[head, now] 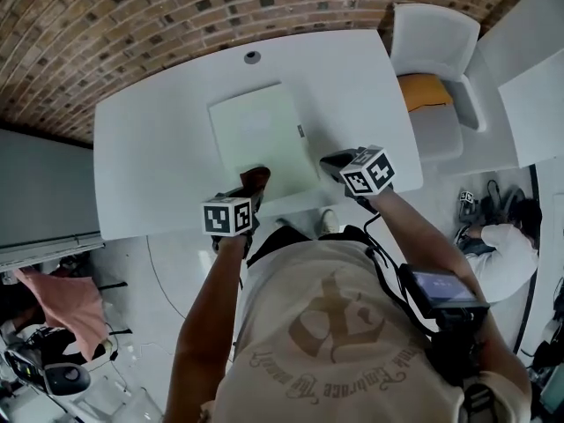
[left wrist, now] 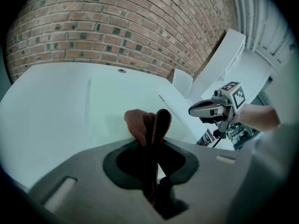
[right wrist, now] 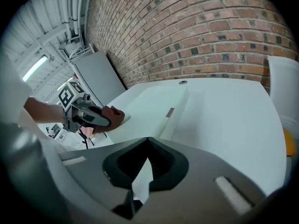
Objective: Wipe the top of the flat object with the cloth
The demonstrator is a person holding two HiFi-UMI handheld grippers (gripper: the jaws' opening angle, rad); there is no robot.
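Clamping the cloth [head: 256, 180], left gripper [head: 252, 192] meets the flat object's [head: 263, 135] near edge.

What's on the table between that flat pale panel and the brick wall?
Only a small round hole set in the white table; the rest of that stretch is bare. The head view shows it best.

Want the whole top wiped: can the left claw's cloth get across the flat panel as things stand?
Probably yes: the left claw holds the cloth at the near edge of the panel, whose top is bare, and the right claw sits aside at a corner.
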